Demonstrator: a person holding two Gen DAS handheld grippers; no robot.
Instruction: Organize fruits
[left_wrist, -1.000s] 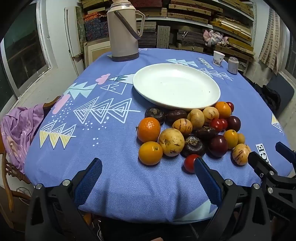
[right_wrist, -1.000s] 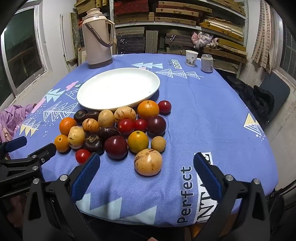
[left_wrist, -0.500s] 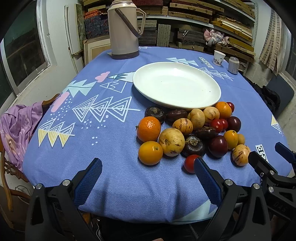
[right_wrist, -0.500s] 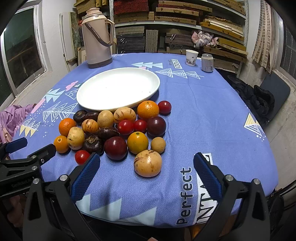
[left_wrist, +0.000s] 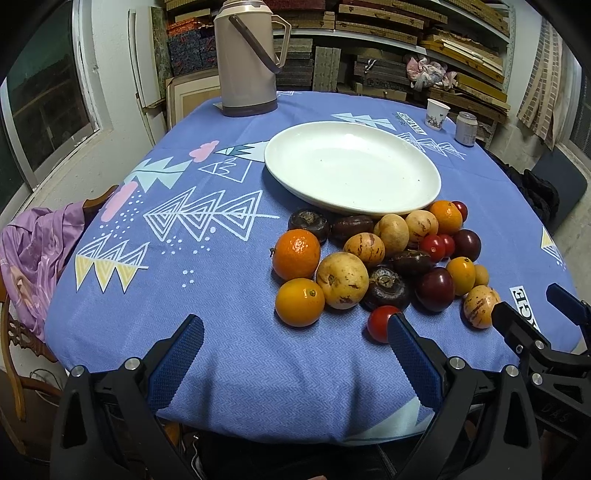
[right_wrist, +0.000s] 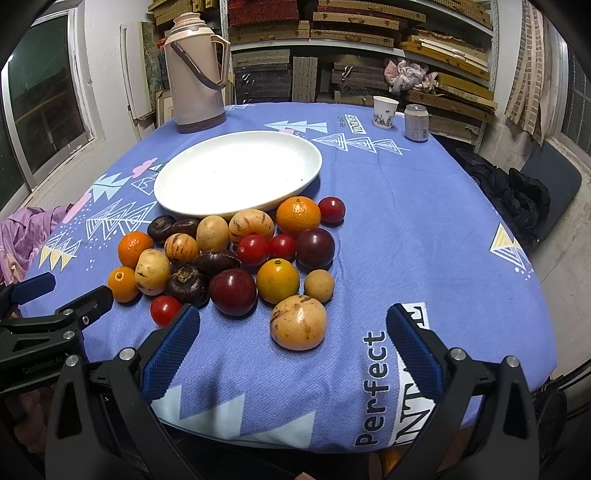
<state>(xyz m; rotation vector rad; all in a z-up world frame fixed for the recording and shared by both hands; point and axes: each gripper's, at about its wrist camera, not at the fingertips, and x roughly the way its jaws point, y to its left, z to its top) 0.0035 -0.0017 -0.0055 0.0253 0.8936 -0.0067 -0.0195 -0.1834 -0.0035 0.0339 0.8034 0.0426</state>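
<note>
A heap of fruit lies on the blue patterned tablecloth (left_wrist: 221, 332) just in front of an empty white plate (left_wrist: 351, 166) (right_wrist: 236, 173): oranges (left_wrist: 296, 254), yellow-brown melons (left_wrist: 342, 280) (right_wrist: 298, 322), dark plums (right_wrist: 232, 291), brown chestnut-like fruits (left_wrist: 386, 288) and small red tomatoes (left_wrist: 381, 323) (right_wrist: 164, 310). My left gripper (left_wrist: 291, 349) is open at the table's near edge, short of the heap. My right gripper (right_wrist: 291, 338) is open too, its fingers either side of the nearest melon but behind it. Each gripper shows at the edge of the other's view.
A tall beige thermos (left_wrist: 249, 59) (right_wrist: 195, 74) stands at the far left of the table. A paper cup (right_wrist: 385, 111) and a can (right_wrist: 416, 122) stand at the far right. A wooden chair with purple cloth (left_wrist: 33, 258) is at the left; shelves fill the back wall.
Both grippers have crept slightly forward toward the fruit; the scene has shifted a little in each view. Nothing was taken hold of.
</note>
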